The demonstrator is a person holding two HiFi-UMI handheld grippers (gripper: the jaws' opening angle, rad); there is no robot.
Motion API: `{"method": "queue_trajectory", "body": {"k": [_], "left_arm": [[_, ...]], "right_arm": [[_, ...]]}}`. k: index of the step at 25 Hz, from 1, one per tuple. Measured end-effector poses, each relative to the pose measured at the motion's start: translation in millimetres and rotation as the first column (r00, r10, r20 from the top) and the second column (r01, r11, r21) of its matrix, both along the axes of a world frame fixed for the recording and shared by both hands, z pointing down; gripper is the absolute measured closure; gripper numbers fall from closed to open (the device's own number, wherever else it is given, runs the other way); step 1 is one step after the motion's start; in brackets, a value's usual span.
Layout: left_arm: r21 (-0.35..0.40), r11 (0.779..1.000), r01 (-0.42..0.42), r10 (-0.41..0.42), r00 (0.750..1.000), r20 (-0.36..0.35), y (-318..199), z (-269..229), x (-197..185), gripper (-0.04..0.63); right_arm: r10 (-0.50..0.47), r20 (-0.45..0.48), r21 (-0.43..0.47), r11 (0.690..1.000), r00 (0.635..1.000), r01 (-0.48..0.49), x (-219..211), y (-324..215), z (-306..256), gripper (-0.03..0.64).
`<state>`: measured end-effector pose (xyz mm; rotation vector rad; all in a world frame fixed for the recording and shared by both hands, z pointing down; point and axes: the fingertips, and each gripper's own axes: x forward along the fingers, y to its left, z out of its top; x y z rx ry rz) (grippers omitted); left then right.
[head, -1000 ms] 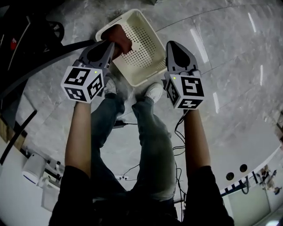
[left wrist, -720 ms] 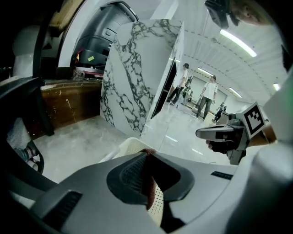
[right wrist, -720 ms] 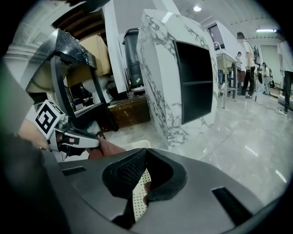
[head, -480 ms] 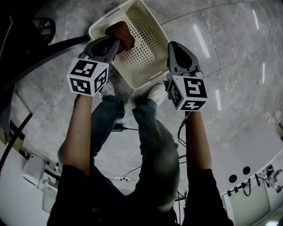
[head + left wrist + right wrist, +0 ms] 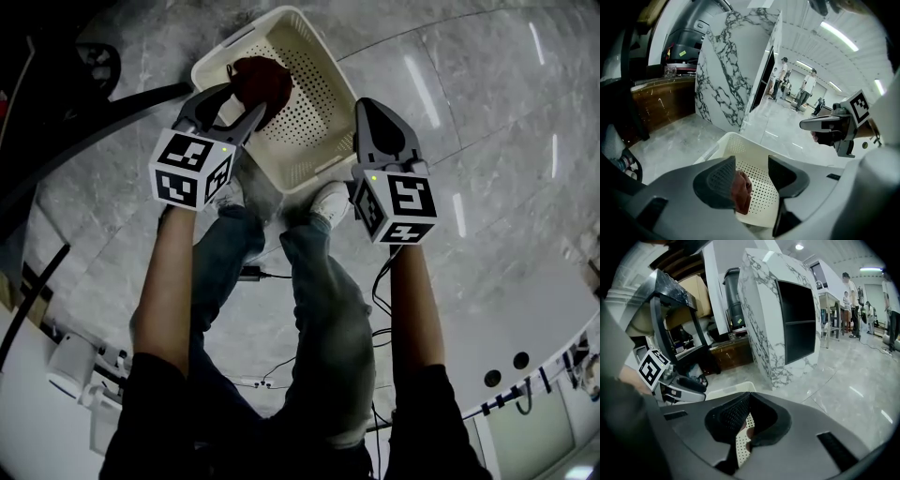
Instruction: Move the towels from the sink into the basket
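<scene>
A white perforated basket [image 5: 330, 58] stands on the marble floor in front of the person's feet. My left gripper [image 5: 246, 98] hangs over its near left side, jaws opening and spread apart. A dark red towel [image 5: 262, 82] sits just past its fingertips, inside the basket. In the left gripper view the towel [image 5: 741, 192] lies against the left finger only, over the basket [image 5: 736, 140], and the other finger is clear of it. My right gripper [image 5: 367, 98] hovers by the basket's right rim, shut with nothing in it, its tips meeting [image 5: 749, 434].
The person's legs and white shoes [image 5: 328, 197] stand right behind the basket. Cables [image 5: 380, 281] trail on the floor. A marble-clad wall [image 5: 726, 79] and a dark wooden counter [image 5: 661, 101] rise beyond the basket. People stand far down the hall [image 5: 806, 89].
The left gripper's jaws have spread apart and let go of the red towel, which now sits lower in the basket. The right gripper has barely moved.
</scene>
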<state>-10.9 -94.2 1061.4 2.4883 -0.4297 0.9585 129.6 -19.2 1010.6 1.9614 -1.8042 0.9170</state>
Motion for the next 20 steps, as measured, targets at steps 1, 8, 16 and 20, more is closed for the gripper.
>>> {"method": "queue_trajectory", "body": {"k": [1, 8, 16, 20], "left_arm": [[0.001, 1.0, 0.001, -0.001, 1.0, -0.001, -0.2, -5.2, -0.4, 0.367], [0.03, 0.998, 0.051, -0.05, 0.998, -0.025, -12.3, -66.1, -0.2, 0.508], [0.064, 0.991, 0.114, -0.111, 0.993, -0.046, -19.3, -155.5, -1.9, 0.574], [0.096, 0.989, 0.11, -0.105, 0.993, -0.058, -16.9, -203.9, 0.3, 0.578]], "right_arm": [[0.003, 0.0, 0.003, 1.0, 1.0, -0.003, 0.4, -0.9, -5.9, 0.601], [-0.012, -0.014, 0.015, 1.0, 1.0, 0.012, 0.6, -12.2, -65.1, 0.601], [-0.014, -0.022, 0.038, 0.999, 1.0, 0.015, 2.5, -23.6, -155.6, 0.601], [-0.01, -0.017, 0.06, 0.998, 1.0, 0.011, 4.4, -30.9, -205.0, 0.603]]}}
